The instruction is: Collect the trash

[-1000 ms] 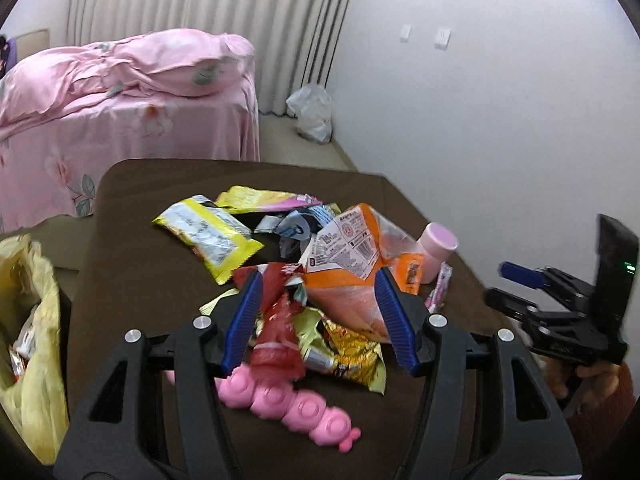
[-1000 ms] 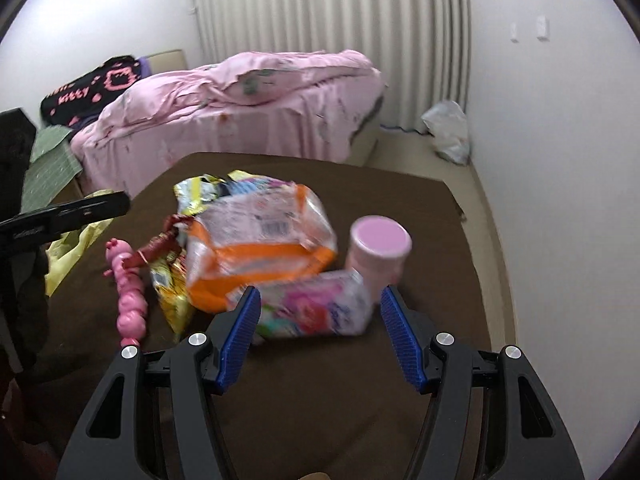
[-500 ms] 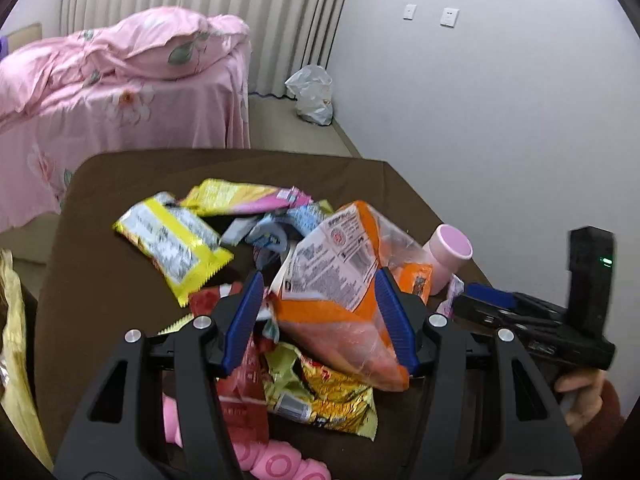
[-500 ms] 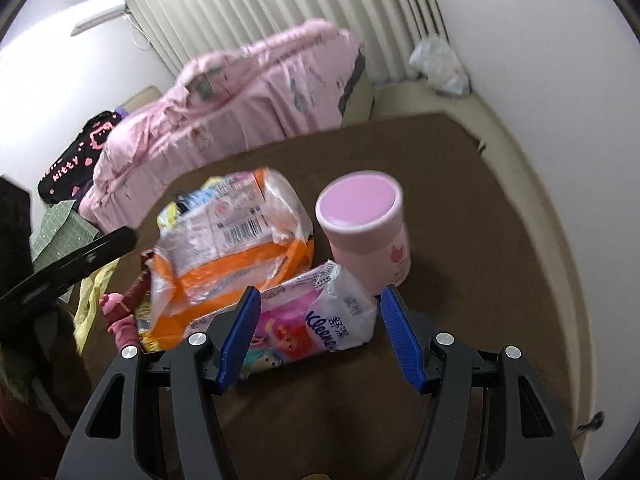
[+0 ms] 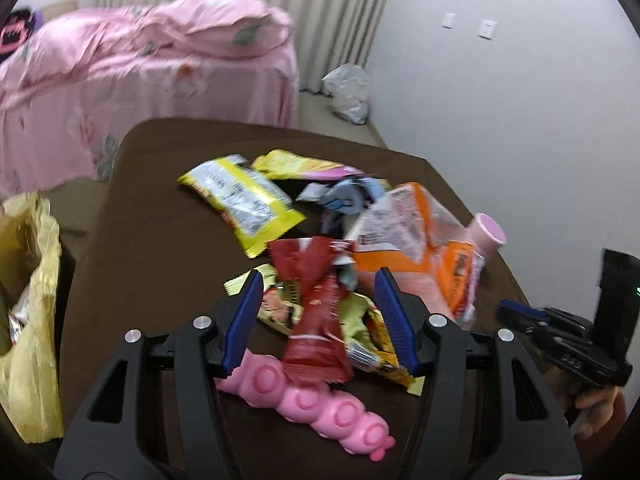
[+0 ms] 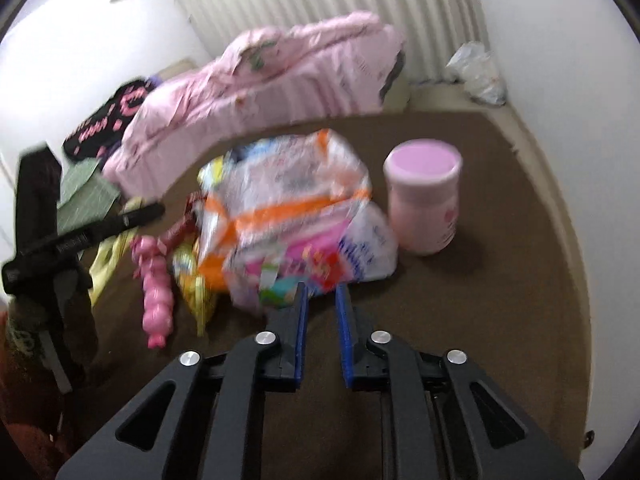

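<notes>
Left gripper: jaws wide apart, holding nothing, poised above a red wrapper that lies between the blue pads over a pink caterpillar toy and a crumpled yellow wrapper. Right gripper: jaws drawn close together with a narrow gap; whether they pinch the near edge of the tissue pack just ahead cannot be told through the blur. Behind the pack, an orange-and-clear bag; beside it, upright, a pink jar. All rest on a brown table. Farther back, a yellow snack packet. A yellow bag hangs at the table's left side. Beyond, a pink bed
</notes>
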Demonstrator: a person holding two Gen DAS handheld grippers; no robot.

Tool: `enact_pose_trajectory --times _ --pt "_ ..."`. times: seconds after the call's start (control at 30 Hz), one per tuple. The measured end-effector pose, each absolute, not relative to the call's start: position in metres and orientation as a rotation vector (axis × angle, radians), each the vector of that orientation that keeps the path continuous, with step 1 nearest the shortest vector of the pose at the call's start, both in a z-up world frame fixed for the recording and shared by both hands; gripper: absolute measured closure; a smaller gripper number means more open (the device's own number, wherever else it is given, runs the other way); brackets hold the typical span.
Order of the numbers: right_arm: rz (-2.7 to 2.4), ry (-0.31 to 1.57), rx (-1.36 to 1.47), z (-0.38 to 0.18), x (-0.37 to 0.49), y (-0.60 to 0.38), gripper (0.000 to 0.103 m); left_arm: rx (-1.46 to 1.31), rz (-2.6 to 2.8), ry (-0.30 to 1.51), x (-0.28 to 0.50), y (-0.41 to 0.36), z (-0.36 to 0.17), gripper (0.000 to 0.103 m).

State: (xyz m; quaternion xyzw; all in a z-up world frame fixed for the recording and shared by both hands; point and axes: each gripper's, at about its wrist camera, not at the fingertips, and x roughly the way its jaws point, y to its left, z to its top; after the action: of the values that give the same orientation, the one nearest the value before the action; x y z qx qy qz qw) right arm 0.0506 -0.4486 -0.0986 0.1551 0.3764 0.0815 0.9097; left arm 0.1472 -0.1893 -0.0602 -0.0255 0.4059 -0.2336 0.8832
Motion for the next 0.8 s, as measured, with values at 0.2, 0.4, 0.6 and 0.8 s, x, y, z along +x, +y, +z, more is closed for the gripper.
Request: enact_pose_trajectory --times 0.2,0.4,0.6,0.8 --pt "0.138 0.740 0.446 -0.093 0.061 -0.459 0.046 0.012 -0.478 0.927 0.176 -0.211 -0.078 0.058" --pt "0.062 0.732 0.562 -0.101 0.067 -0.463 0.046 -0.056 -0.516 0.897 0.163 -0.198 -0.069 0.068" --pt "0.020 0.758 0.722 -0.120 0.090 -0.467 0.046 -0.122 -0.550 0.829 0.119 -0.164 -0.040 0.068" --pt "0.134 0.862 0.610 -0.129 0.115 -0.429 0.071 -0.094 -0.496 0.852 0.093 -0.140 -0.049 0.067"
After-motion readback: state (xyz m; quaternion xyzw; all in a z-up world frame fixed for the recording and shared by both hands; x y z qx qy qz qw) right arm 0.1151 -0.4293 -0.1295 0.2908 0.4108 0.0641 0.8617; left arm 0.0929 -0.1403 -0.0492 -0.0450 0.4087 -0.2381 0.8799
